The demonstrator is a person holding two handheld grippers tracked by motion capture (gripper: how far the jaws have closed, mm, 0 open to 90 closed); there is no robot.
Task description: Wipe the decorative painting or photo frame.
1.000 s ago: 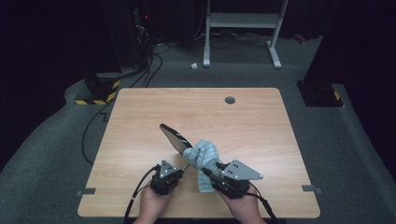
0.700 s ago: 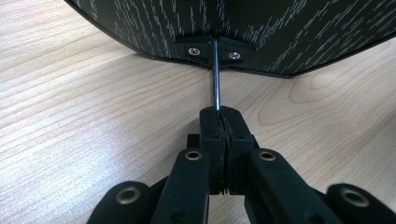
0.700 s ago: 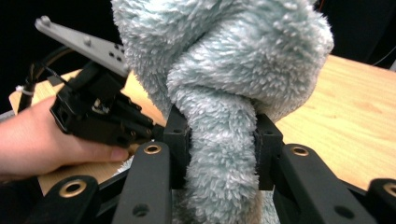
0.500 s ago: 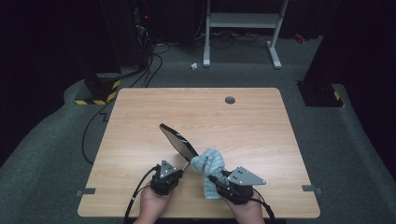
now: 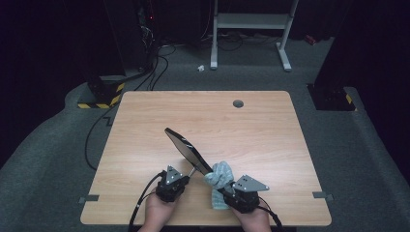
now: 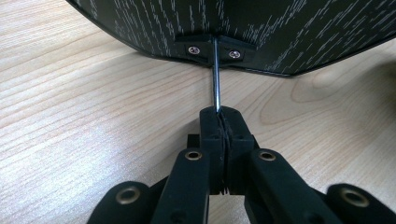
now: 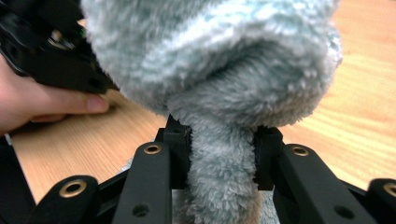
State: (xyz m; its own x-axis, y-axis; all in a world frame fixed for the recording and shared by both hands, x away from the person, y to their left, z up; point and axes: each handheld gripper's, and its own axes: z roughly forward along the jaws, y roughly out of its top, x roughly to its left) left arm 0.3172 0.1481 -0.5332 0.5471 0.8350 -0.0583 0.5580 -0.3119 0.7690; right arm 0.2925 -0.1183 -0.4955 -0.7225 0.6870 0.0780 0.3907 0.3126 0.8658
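step: prob wiping mirror [image 5: 186, 149] w/ cloth [image 5: 220, 175]
left gripper [image 6: 218, 122]: jaws clamped on mirror's thin stem
right gripper [image 7: 223, 158]: jaws pinching cloth, just beside mirror
next: press cloth onto glass, steady stem

No readable text, labels, brands or numbers anywhere. Closest thing to a sign: yellow-and-black hazard stripes [image 5: 99, 105] on the base of the dark stand at the floor, left of the table [image 5: 145, 111], no words on them. Back of the dark panel [image 6: 140, 23] in the left gripper view carries a pattern of short white dashes, not letters. Two screw heads [image 6: 193, 49] below it, unmarked.
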